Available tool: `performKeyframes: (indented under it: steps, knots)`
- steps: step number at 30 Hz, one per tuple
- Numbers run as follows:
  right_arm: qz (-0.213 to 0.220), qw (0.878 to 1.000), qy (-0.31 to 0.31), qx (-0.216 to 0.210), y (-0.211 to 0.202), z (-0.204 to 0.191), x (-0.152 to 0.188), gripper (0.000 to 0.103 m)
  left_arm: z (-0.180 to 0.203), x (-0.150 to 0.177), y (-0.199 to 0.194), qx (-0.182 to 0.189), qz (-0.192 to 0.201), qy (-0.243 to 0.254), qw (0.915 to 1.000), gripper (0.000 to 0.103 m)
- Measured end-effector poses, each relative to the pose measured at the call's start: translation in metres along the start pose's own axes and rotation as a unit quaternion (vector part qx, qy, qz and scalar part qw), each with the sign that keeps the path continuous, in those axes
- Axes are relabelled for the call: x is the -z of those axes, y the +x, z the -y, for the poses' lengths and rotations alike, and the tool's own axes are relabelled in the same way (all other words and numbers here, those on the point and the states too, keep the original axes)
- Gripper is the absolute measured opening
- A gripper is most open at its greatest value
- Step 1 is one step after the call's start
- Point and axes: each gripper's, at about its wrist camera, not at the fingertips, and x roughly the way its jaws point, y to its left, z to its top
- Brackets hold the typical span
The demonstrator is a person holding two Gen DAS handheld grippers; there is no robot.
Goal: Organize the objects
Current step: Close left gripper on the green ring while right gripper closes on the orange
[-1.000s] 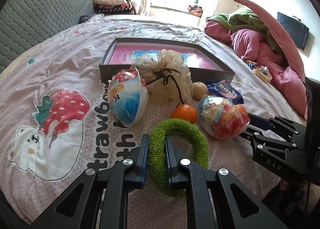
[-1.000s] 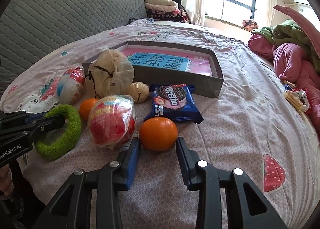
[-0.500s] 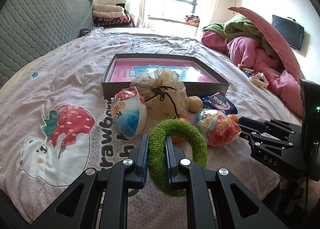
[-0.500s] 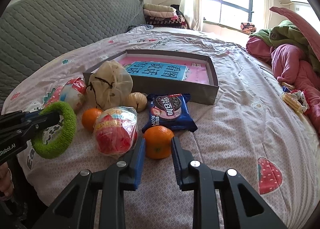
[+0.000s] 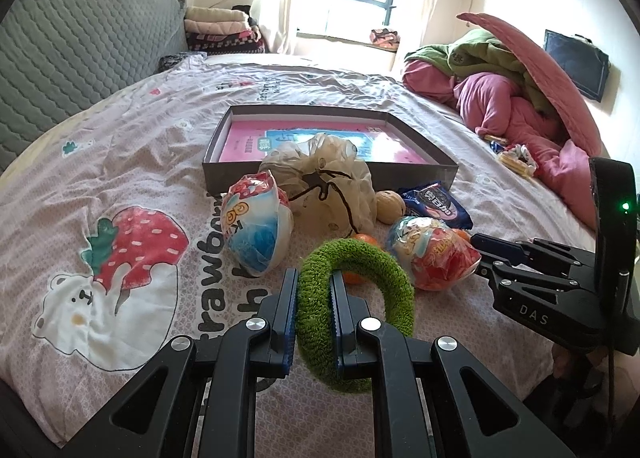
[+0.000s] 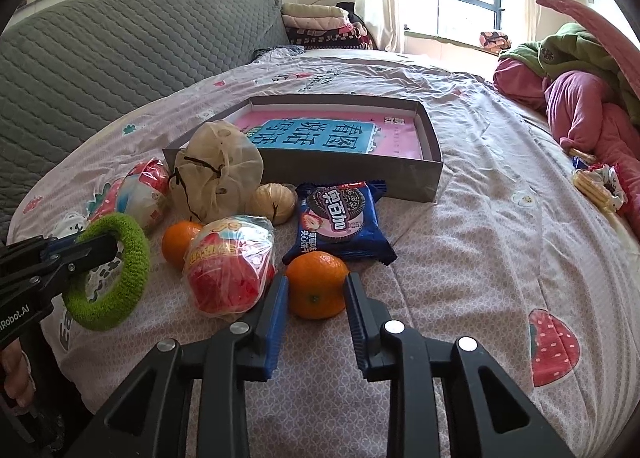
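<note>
My left gripper (image 5: 313,278) is shut on a fuzzy green ring (image 5: 396,290), which hangs upright just above the sheet. The right wrist view shows that ring (image 6: 132,242) at the left, in the left gripper (image 6: 114,246). An orange (image 6: 316,290) rests on the bed between the tips of my right gripper (image 6: 316,282). Its jaws are opening, and both pads still touch the orange's sides. A shallow grey box (image 6: 352,174) with a pink and blue book inside lies further back on the bed.
In front of the box lie a red snack pack (image 6: 228,266), a blue biscuit pack (image 6: 336,218), a second orange (image 6: 178,238), a tied mesh bag (image 6: 216,174), a tan ball (image 6: 272,204) and a blue-white pack (image 5: 256,226). Pink bedding (image 5: 520,98) is heaped at the right.
The right fingers have closed in from either side of the orange. The green ring has come up a little off the sheet in the left gripper.
</note>
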Motion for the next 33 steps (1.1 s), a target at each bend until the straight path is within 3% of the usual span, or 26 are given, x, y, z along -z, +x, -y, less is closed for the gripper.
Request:
performKeyframes:
  steps: [3,7,12,23,33]
  knots:
    - [-0.014,1.000,0.011,-0.010,0.006,0.003,0.000,0.038,0.001,0.000,0.000,0.001,0.000,0.001,1.0000,0.014]
    - [-0.030,0.999,0.023,-0.024,0.014,0.005,0.002,0.038,0.001,0.001,-0.002,0.001,0.002,0.001,1.0000,0.014]
    - [-0.008,1.000,0.004,0.002,0.005,0.002,0.000,0.038,0.002,-0.001,-0.004,0.003,0.007,0.001,1.0000,0.014]
    - [0.026,1.000,0.017,-0.001,-0.012,0.006,-0.009,0.037,0.008,-0.016,-0.018,0.011,0.042,0.003,0.9991,0.014]
    - [0.030,0.999,0.015,-0.003,-0.010,0.007,-0.013,0.036,0.005,-0.019,-0.010,0.020,0.031,-0.015,0.9992,0.014]
